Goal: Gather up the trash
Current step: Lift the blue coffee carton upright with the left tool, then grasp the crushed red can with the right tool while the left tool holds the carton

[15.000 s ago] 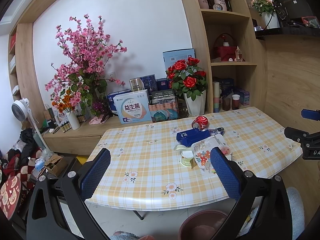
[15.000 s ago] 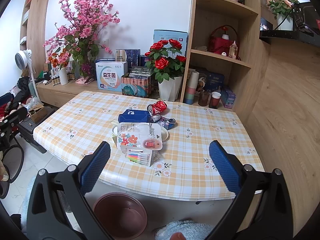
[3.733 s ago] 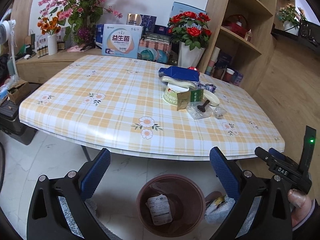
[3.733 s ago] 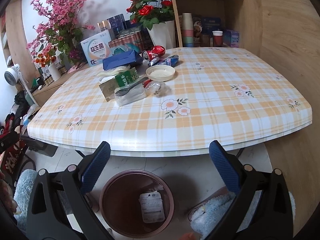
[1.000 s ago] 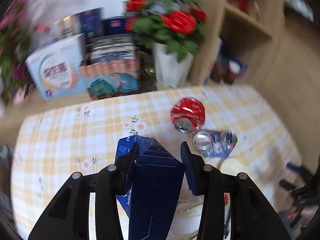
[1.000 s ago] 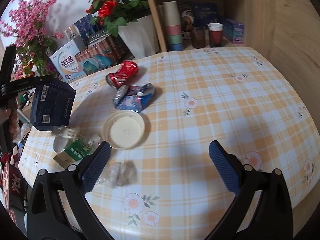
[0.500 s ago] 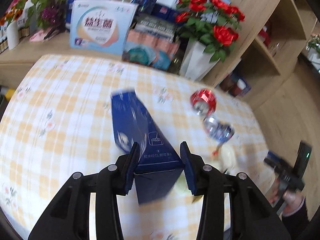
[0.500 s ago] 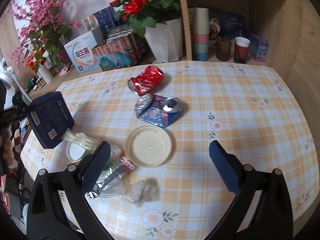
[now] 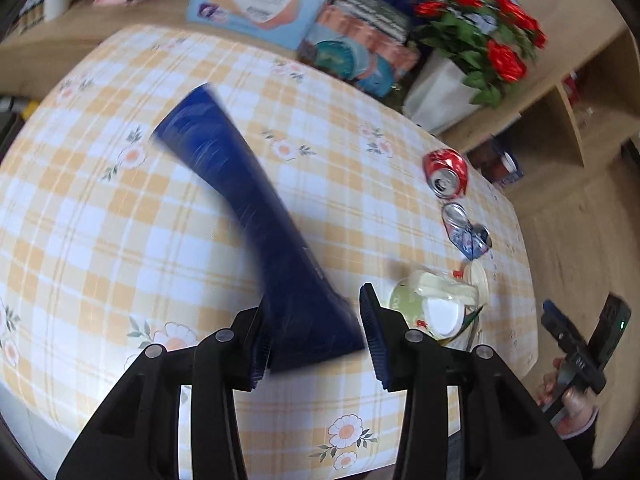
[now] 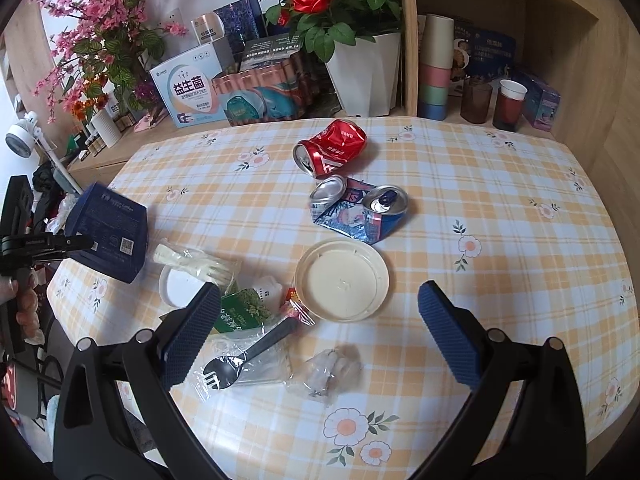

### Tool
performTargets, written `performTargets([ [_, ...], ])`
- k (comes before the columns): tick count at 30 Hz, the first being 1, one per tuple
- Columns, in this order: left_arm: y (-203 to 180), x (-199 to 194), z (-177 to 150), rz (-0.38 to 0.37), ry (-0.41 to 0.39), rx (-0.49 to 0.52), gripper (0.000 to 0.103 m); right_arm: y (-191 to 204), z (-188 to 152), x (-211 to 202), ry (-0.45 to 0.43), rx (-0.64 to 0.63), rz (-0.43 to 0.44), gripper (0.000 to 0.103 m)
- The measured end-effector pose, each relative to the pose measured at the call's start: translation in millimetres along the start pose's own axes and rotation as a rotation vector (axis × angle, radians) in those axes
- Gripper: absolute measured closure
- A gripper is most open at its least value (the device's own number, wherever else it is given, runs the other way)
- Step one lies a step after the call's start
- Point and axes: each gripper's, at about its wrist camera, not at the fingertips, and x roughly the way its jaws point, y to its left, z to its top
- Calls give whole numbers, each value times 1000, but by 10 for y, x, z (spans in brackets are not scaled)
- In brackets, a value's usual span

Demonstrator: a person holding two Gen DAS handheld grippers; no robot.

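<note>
we've got our left gripper (image 9: pixel 316 334) clamped on a dark blue cardboard box (image 9: pixel 256 220), right gripper (image 10: pixel 320 334) wide apart over the yellow checked table (image 10: pixel 500 240), crushed red can (image 10: pixel 332 152) beyond

Dark blue box (image 10: pixel 107 232) is up off the tablecloth at the left edge, tilted, barcode side showing. Crushed red can (image 10: pixel 331 147) lies on its side, mouth toward us; just beside it a flattened blue can (image 10: pixel 360 210). Round cream lid (image 10: pixel 342 279) sits flat, black plastic spoon (image 10: pixel 244 356) in clear wrap near it.

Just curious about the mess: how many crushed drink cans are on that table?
2: a red can near the flower pot, and a blue can just in front of it, beside the round lid.
</note>
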Motion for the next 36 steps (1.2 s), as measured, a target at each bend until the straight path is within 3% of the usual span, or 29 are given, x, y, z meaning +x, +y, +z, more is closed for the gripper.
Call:
performTargets([
  [2, 80, 26, 18, -10, 1, -29, 64, 15, 1, -5, 0, -7, 1, 6],
  [3, 119, 42, 21, -12, 3, -44, 75, 18, 4, -1, 2, -10, 0, 6],
  [11, 198, -35, -55, -34, -80, -59, 82, 36, 112, 130, 34, -49, 9, 6],
  [21, 346, -373, -174, -141, -286, -151, 84, -58, 926, 736, 52, -94, 33, 6],
  [27, 294, -628, -256, -144, -427, -135, 84, -316, 1436, 1431, 98, 51, 18, 6],
  [36, 355, -709, -246, -134, -486, -139, 84, -644, 1686, 2273, 197, 292, -3, 13],
])
